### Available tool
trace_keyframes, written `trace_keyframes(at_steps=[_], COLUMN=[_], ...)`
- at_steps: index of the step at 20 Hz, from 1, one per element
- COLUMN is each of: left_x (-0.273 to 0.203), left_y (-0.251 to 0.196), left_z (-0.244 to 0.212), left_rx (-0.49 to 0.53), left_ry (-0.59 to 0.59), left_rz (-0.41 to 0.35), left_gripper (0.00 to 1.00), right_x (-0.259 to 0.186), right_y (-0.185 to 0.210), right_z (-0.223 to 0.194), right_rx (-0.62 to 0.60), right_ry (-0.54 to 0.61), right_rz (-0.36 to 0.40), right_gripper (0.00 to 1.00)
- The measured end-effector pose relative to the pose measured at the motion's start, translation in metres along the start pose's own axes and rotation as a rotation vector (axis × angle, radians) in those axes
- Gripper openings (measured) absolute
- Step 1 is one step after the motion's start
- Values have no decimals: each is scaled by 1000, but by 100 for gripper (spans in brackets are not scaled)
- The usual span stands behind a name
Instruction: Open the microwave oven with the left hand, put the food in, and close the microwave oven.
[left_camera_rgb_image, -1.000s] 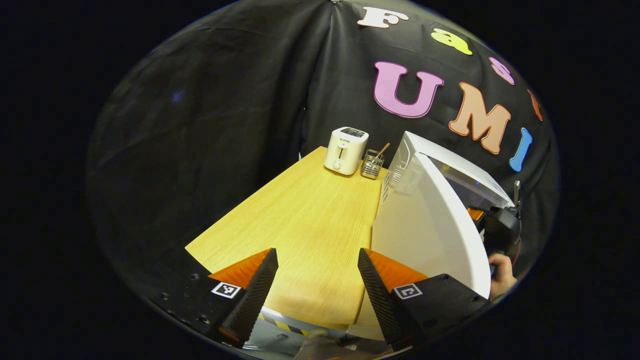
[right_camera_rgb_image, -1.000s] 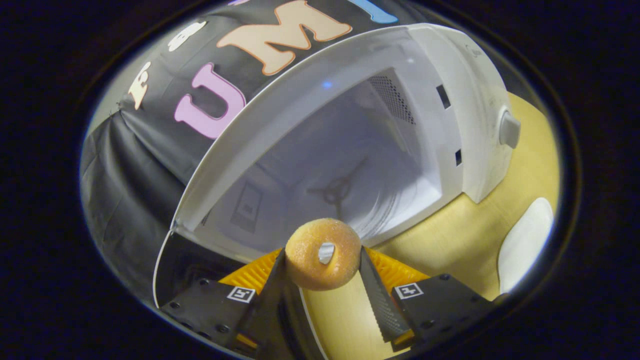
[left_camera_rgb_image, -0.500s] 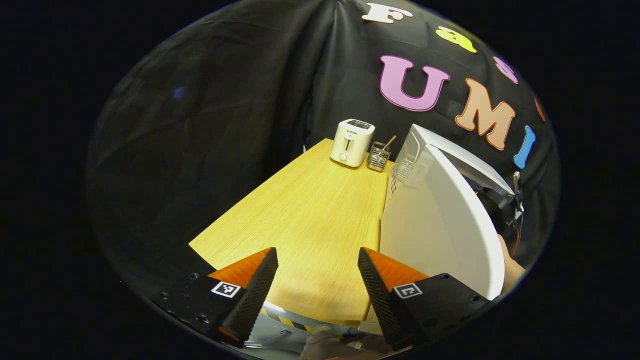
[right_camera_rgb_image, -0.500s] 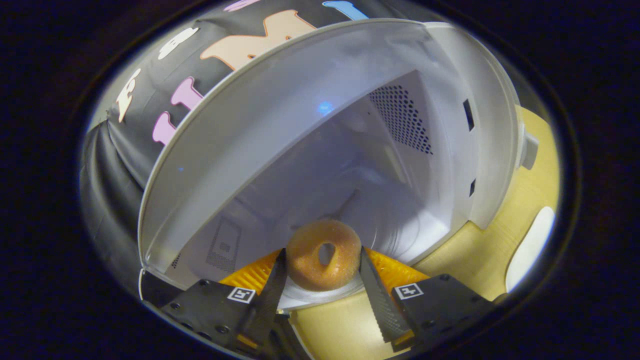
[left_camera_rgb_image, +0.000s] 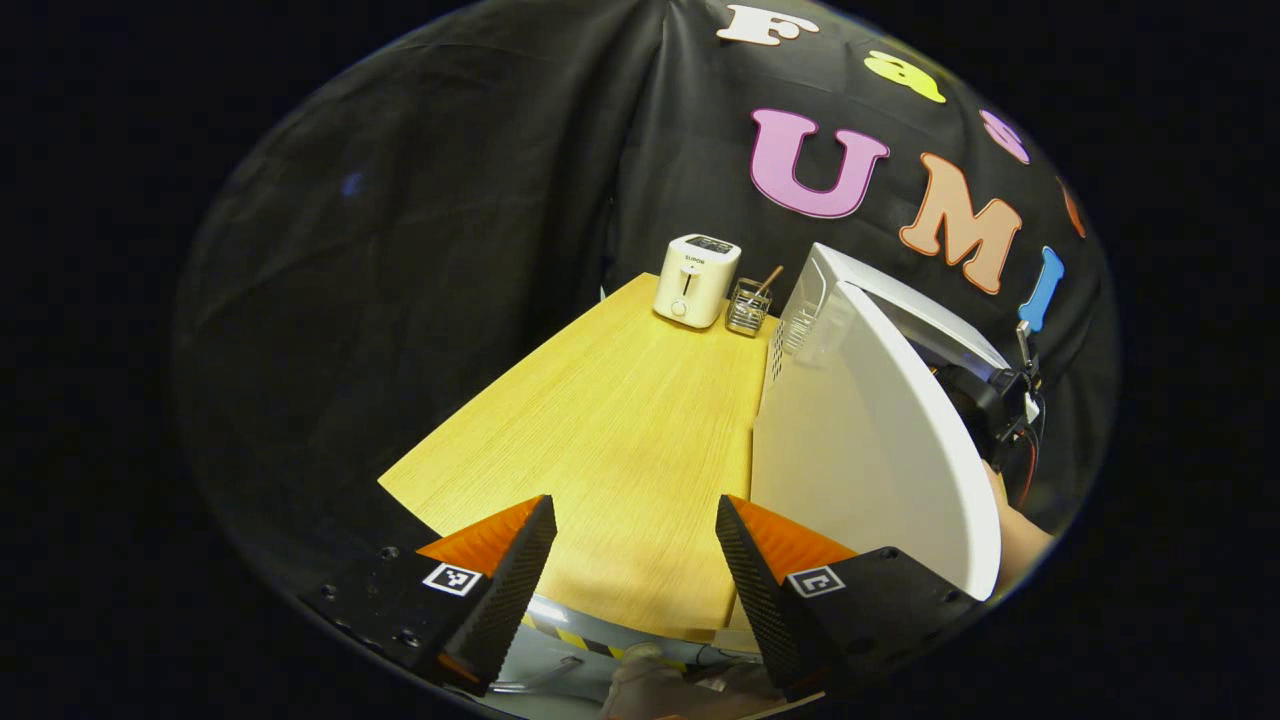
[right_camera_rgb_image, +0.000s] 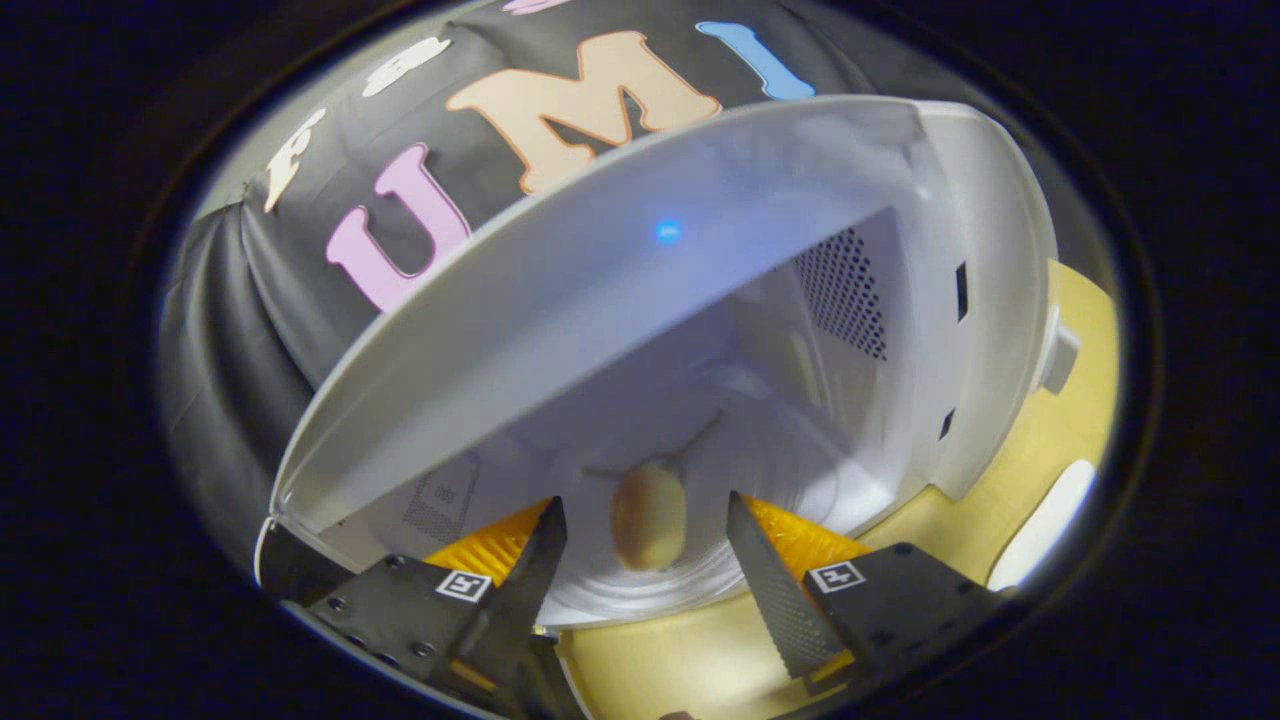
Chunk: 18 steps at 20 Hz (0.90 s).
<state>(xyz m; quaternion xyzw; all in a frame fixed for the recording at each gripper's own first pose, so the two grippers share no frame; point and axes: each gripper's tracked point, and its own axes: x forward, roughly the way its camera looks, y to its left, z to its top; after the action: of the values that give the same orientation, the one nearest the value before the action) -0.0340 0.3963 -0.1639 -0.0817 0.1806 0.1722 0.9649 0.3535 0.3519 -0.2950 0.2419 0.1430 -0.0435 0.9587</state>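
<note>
While the microwave oven (right_camera_rgb_image: 930, 300) stands with its door (left_camera_rgb_image: 870, 450) swung wide, the right gripper (right_camera_rgb_image: 645, 560) hangs at the mouth of the cavity, its fingers spread apart and pressing on nothing. Between those fingers, a little beyond them, the doughnut (right_camera_rgb_image: 648, 517) shows inside the oven on the round glass plate (right_camera_rgb_image: 700, 585); it looks blurred and stands on edge, so whether it rests or is tipping I cannot tell. It is apart from both fingers. Off to the right of the oven's front sits a knob (right_camera_rgb_image: 1060, 357), and a white dish (right_camera_rgb_image: 1035, 525) lies on the wooden table (right_camera_rgb_image: 1000, 490) near the edge of the right gripper view. Over on the other side, the left gripper (left_camera_rgb_image: 635, 565) hovers above the bare table, released, fingers wide and empty, just beside the outer face of the open door. Far back on the table a white toaster (left_camera_rgb_image: 695, 280) stands next to a small wire holder (left_camera_rgb_image: 747, 307) with a stick in it.
</note>
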Motion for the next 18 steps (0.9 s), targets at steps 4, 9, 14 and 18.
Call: trace_keyframes(at_steps=[4, 9, 14, 18], left_x=[-4, -8, -11, -15], left_y=[-4, -6, -14, -27], left_z=[-1, -2, -5, -2], left_rx=[-7, 9, 49, 94], left_ry=[-4, -12, -2, -20], left_rz=[-18, -23, -37, -74], left_gripper=[90, 72, 22, 1], right_x=[-27, -63, -100, -129], right_y=[-11, -15, -10, -12], right_z=[6, 8, 0, -1], right_rx=[-67, -123, -143, -136], right_ry=[3, 16, 63, 106], right_rz=[8, 35, 81, 100], right_gripper=[99, 91, 91, 99])
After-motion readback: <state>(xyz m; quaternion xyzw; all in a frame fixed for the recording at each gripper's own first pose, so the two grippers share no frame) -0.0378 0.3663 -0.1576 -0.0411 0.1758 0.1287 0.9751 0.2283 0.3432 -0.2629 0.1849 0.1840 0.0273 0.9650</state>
